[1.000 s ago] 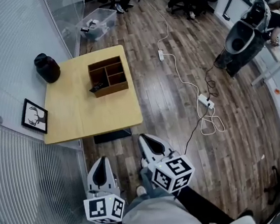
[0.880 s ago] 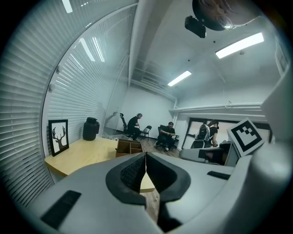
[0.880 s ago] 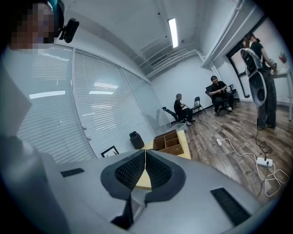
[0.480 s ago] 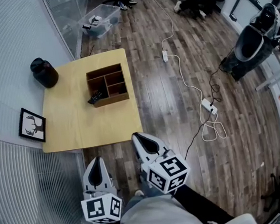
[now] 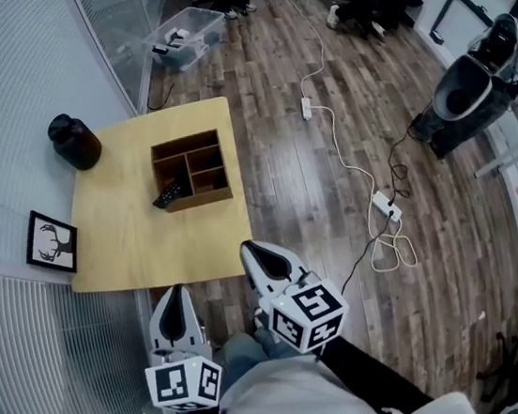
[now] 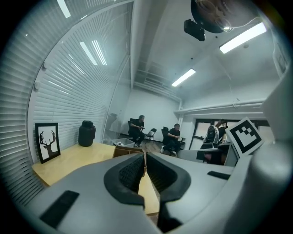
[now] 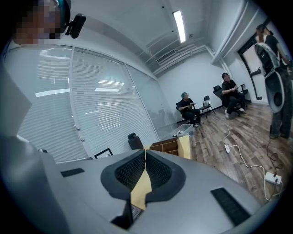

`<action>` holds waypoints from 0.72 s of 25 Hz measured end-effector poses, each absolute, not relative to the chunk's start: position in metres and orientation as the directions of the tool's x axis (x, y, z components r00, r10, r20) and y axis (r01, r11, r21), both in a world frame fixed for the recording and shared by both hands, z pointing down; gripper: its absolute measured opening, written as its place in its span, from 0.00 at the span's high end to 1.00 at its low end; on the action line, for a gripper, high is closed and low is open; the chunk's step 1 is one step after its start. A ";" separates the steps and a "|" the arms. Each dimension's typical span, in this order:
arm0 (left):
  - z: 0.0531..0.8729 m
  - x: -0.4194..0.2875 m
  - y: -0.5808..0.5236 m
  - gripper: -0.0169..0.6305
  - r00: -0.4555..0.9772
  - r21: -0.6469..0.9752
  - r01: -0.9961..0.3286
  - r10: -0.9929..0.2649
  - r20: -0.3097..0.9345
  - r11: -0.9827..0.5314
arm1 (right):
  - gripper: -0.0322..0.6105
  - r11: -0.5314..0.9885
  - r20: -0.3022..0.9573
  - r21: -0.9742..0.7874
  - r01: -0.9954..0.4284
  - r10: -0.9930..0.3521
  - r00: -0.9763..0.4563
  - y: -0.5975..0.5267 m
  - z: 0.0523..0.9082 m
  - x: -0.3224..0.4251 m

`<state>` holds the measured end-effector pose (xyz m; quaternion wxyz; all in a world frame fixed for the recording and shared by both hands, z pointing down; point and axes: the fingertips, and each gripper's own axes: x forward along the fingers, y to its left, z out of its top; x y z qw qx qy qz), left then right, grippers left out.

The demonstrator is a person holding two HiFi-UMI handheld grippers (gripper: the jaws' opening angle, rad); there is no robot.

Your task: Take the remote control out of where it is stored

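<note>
Ahead and to the left of the left gripper [image 5: 170, 294], whose jaws are pressed together on nothing, a framed deer picture [image 5: 52, 242] stands by the table's left edge and a black jar [image 5: 73, 141] sits at its far corner; a wide swing on that side could knock either over. The remote control [image 5: 169, 195] lies well ahead of both grippers, poking out of the near-left compartment of the wooden organiser [image 5: 190, 170] on the table [image 5: 152, 253], out of reach for now. The right gripper [image 5: 249, 248] is likewise closed and empty. If neither opens before going in, the tips will probably shove the remote deeper or slide the light organiser away. Further right, a power strip [image 5: 384, 204] and its cable on the floor could catch a foot.
</note>
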<state>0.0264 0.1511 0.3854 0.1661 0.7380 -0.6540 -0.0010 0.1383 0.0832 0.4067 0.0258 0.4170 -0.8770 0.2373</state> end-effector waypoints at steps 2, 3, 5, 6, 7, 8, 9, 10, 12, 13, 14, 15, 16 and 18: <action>0.389 0.027 0.147 0.96 0.136 0.244 -0.967 -0.965 0.226 -0.080 | 0.94 0.538 0.246 -0.395 -0.745 -0.719 -0.650 0.078 0.410 0.141; 0.390 0.027 0.145 0.96 0.132 0.243 -0.967 -0.964 0.230 -0.074 | 0.94 0.539 0.245 -0.395 -0.744 -0.718 -0.651 0.076 0.410 0.141; 0.391 0.023 0.138 0.96 0.120 0.236 -0.970 -0.965 0.233 -0.064 | 0.94 0.541 0.244 -0.394 -0.743 -0.717 -0.652 0.070 0.408 0.140; 0.391 0.021 0.135 0.96 0.114 0.229 -0.972 -0.966 0.234 -0.060 | 0.94 0.540 0.245 -0.393 -0.744 -0.718 -0.651 0.067 0.407 0.140; 0.392 0.019 0.131 0.96 0.110 0.222 -0.973 -0.966 0.235 -0.057 | 0.94 0.539 0.246 -0.393 -0.745 -0.719 -0.650 0.064 0.407 0.140; 0.392 0.017 0.128 0.96 0.106 0.218 -0.975 -0.966 0.236 -0.054 | 0.94 0.538 0.245 -0.392 -0.746 -0.721 -0.648 0.060 0.407 0.139; 0.392 0.015 0.124 0.96 0.104 0.215 -0.975 -0.966 0.237 -0.052 | 0.94 0.537 0.242 -0.392 -0.747 -0.723 -0.647 0.056 0.408 0.139; 0.392 0.012 0.120 0.96 0.102 0.214 -0.976 -0.966 0.237 -0.051 | 0.94 0.536 0.239 -0.393 -0.747 -0.725 -0.646 0.052 0.408 0.138; 0.392 0.008 0.111 0.96 0.101 0.210 -0.976 -0.966 0.236 -0.051 | 0.94 0.531 0.236 -0.394 -0.750 -0.730 -0.641 0.043 0.407 0.136; 0.392 0.005 0.105 0.96 0.102 0.206 -0.977 -0.967 0.235 -0.053 | 0.94 0.527 0.235 -0.394 -0.753 -0.735 -0.637 0.037 0.406 0.134; 0.391 0.003 0.100 0.96 0.104 0.200 -0.978 -0.967 0.234 -0.057 | 0.94 0.522 0.234 -0.393 -0.757 -0.739 -0.631 0.032 0.404 0.132; 0.391 0.001 0.094 0.96 0.107 0.193 -0.979 -0.967 0.232 -0.062 | 0.94 0.519 0.234 -0.391 -0.760 -0.743 -0.627 0.026 0.403 0.130; 0.392 -0.001 0.088 0.96 0.110 0.187 -0.980 -0.967 0.231 -0.066 | 0.94 0.518 0.233 -0.389 -0.762 -0.745 -0.625 0.021 0.402 0.127; 0.396 -0.007 0.076 0.96 0.113 0.178 -0.981 -0.966 0.232 -0.072 | 0.94 0.518 0.231 -0.386 -0.763 -0.747 -0.624 0.010 0.404 0.121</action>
